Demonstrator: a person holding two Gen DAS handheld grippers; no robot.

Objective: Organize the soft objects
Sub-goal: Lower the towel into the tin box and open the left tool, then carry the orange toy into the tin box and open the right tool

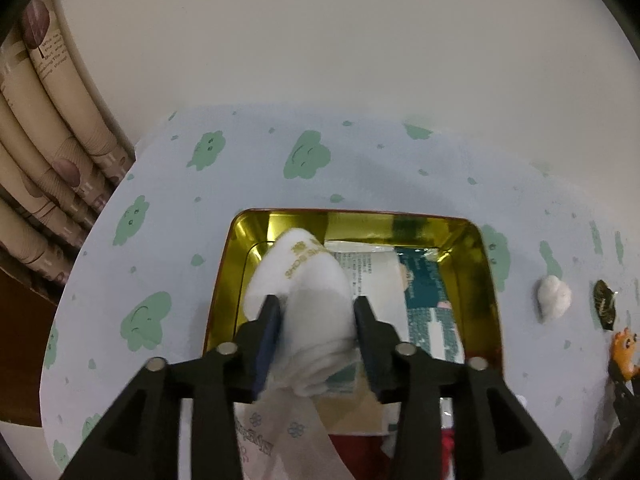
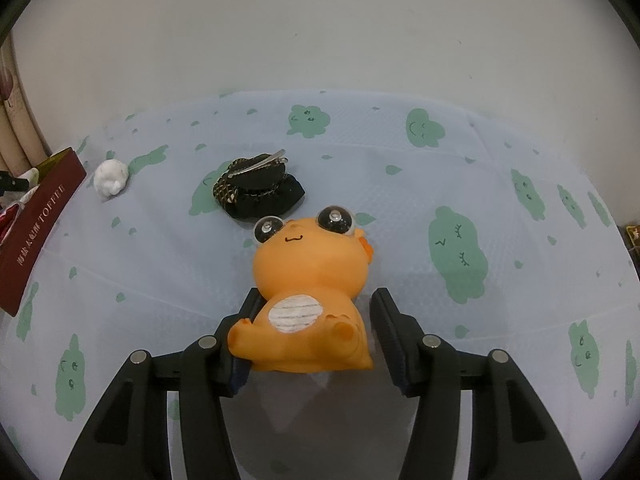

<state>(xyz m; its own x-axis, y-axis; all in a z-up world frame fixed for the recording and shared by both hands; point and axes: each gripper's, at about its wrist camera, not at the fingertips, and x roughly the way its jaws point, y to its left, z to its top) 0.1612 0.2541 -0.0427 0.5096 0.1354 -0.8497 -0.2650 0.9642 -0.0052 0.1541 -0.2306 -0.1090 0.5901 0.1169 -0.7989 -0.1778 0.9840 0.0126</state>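
Note:
My left gripper [image 1: 316, 312] is shut on a rolled white towel [image 1: 304, 280] with gold lettering and holds it over the gold-lined tin box [image 1: 476, 240]. A teal and white tissue packet [image 1: 428, 300] lies in the box. My right gripper [image 2: 312, 320] is open around an orange soft dinosaur toy [image 2: 308, 280] lying on its back on the blue cloud-print cloth [image 2: 400, 200]; the left finger touches it, the right finger stands apart. A black hair clip bow [image 2: 256, 188] and a white cotton ball [image 2: 111, 178] lie beyond the toy.
The box's dark red outer side [image 2: 36, 220] shows at the left of the right wrist view. The cotton ball [image 1: 554, 298], clip [image 1: 605, 304] and toy [image 1: 626, 354] show right of the box in the left wrist view. A curtain [image 1: 48, 140] hangs at left and a white wall behind.

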